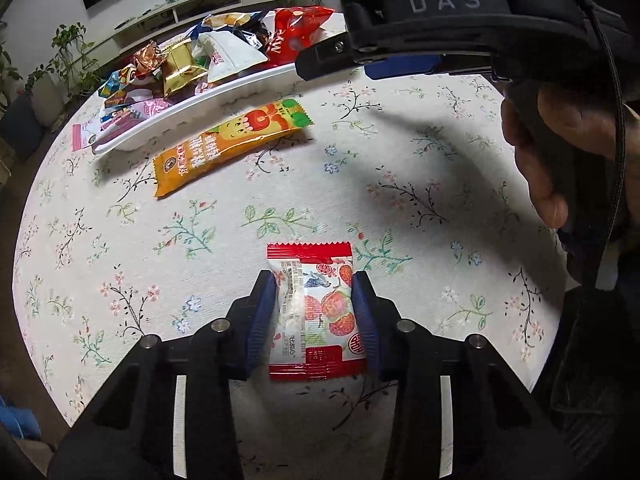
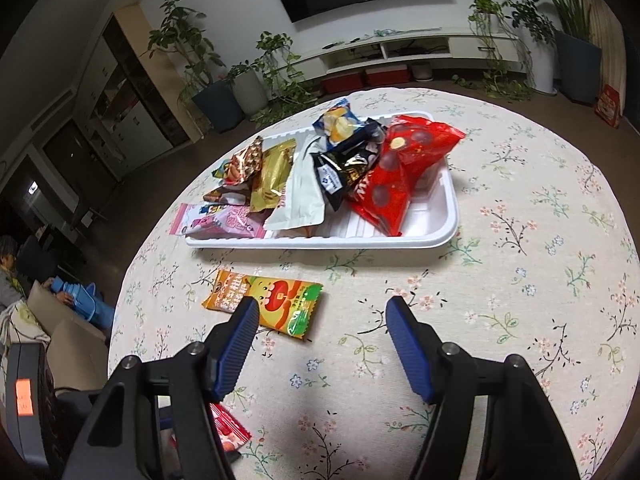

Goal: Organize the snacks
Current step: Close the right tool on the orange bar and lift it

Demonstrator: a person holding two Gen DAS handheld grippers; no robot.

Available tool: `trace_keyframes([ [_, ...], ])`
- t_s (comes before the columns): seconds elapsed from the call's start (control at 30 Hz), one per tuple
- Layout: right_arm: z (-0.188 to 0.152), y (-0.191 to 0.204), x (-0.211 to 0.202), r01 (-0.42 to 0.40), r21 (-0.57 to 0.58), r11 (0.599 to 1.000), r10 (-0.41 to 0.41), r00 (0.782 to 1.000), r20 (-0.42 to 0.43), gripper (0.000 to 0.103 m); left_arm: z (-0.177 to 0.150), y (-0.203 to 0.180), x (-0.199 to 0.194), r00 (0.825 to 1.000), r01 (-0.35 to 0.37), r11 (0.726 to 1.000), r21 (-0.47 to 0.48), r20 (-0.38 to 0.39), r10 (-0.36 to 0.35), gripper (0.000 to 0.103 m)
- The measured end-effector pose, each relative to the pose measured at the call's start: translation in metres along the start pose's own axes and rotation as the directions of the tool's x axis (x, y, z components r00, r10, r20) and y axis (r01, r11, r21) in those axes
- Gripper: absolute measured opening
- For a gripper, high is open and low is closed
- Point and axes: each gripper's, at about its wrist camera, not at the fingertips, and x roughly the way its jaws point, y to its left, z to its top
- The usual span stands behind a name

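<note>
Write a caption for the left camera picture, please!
Left gripper closes on a red-and-white snack packet on the floral tablecloth.

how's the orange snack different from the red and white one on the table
The orange snack is long and narrow; the red and white snack is shorter and squarer. The orange one lies free beside the white tray, with nothing gripping it; the red and white one sits between the left gripper fingers, which touch both its sides. Both lie flat on the floral tablecloth, outside the tray.

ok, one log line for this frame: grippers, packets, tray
left gripper: closed on red-white packet | right gripper: open, empty | orange packet: on tablecloth, outside white tray | tray: holds several snack bags
</note>
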Motion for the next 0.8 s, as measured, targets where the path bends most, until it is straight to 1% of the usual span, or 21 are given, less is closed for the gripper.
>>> trace_keyframes([
  [0.1,0.000,0.007,0.000,-0.025,-0.045,0.999,0.025,1.000,-0.001,0.069,-0.006,0.006,-0.004,1.000,0.011,1.000,0.004,0.002,-0.011,0.036],
  [0.17,0.000,0.015,0.000,-0.054,-0.100,0.994,0.054,0.999,-0.002,0.069,-0.012,0.013,-0.009,1.000,0.012,1.000,-0.010,0.008,-0.012,0.036],
  [0.23,-0.001,0.027,0.003,-0.087,-0.181,0.980,0.087,0.996,-0.009,0.069,-0.018,0.024,-0.013,1.000,0.013,0.999,-0.034,0.018,-0.013,0.036],
  [0.3,-0.001,0.039,0.009,-0.099,-0.258,0.961,0.097,0.995,-0.023,0.069,-0.024,0.039,-0.017,0.999,0.018,0.998,-0.068,0.029,-0.016,0.036],
  [0.33,-0.001,0.048,0.014,-0.100,-0.317,0.943,0.092,0.995,-0.039,0.069,-0.027,0.045,-0.018,0.999,0.028,0.996,-0.088,0.039,-0.024,0.036],
  [0.4,0.001,0.060,0.021,-0.095,-0.386,0.918,0.078,0.995,-0.058,0.069,-0.030,0.055,-0.021,0.998,0.040,0.992,-0.117,0.056,-0.033,0.036],
  [0.5,0.008,0.076,0.034,-0.112,-0.476,0.872,0.073,0.992,-0.099,0.069,-0.033,0.067,-0.023,0.996,0.062,0.987,-0.147,0.075,-0.052,0.036],
  [0.53,0.011,0.081,0.042,-0.113,-0.518,0.848,0.053,0.990,-0.130,0.070,-0.034,0.071,-0.023,0.995,0.074,0.985,-0.159,0.082,-0.061,0.036],
  [0.57,0.012,0.084,0.047,-0.113,-0.542,0.833,0.036,0.988,-0.150,0.069,-0.035,0.073,-0.024,0.994,0.081,0.983,-0.167,0.087,-0.067,0.036],
  [0.67,0.017,0.090,0.068,-0.134,-0.608,0.782,-0.018,0.972,-0.236,0.069,-0.036,0.084,-0.022,0.991,0.104,0.974,-0.200,0.102,-0.084,0.036],
  [0.73,0.019,0.092,0.079,-0.140,-0.645,0.751,-0.054,0.961,-0.271,0.066,-0.036,0.087,-0.023,0.990,0.115,0.971,-0.208,0.108,-0.094,0.036],
  [0.8,0.020,0.093,0.086,-0.141,-0.656,0.741,-0.075,0.954,-0.289,0.066,-0.035,0.086,-0.023,0.989,0.116,0.972,-0.205,0.109,-0.096,0.036],
])
